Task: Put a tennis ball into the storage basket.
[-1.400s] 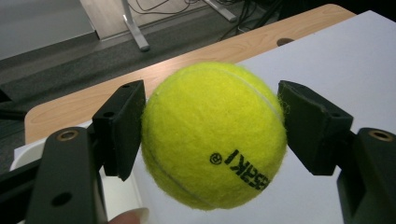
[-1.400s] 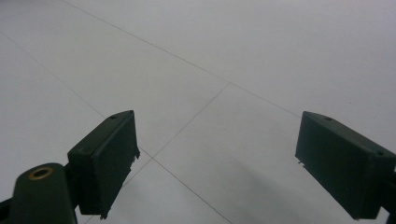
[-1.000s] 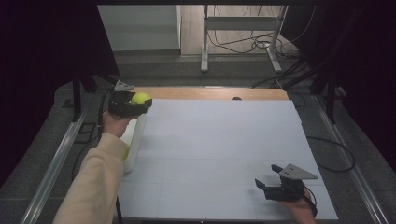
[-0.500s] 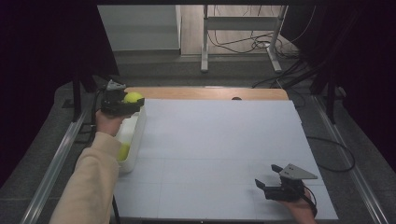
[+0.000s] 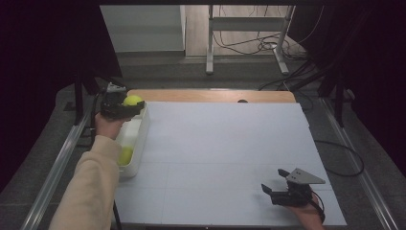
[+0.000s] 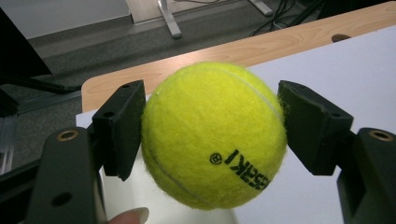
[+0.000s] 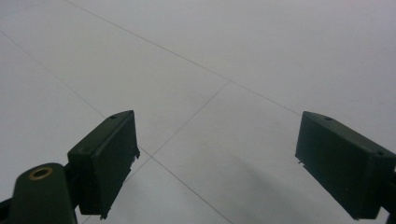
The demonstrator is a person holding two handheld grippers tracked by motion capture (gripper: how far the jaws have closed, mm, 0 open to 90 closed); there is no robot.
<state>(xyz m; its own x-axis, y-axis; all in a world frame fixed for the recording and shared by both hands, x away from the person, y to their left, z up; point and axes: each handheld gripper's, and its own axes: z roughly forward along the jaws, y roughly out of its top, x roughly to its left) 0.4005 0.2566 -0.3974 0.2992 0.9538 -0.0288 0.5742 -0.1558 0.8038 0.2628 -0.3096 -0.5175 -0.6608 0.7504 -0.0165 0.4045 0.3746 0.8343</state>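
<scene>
Tennis ball sits clamped between the two black jaws of the left hand-held gripper, each pad pressing on one side at the ball's widest part, which keeps it from rolling out. In the high view the ball hangs at the far end of a white bin standing along the left edge of the counter. A second tennis ball already lies inside the bin, nearer the person. Holding the ball directly above the bin's open top suggests a release there, so that the walls catch it; this is a judgement from its position, not an observed event. The person's sleeve extends along the bin's outer side. The right hand-held gripper rests near the counter's near right corner, well apart from the bin, jaws spread wide with nothing between them, apparently parked out of the way while the left does the work.
</scene>
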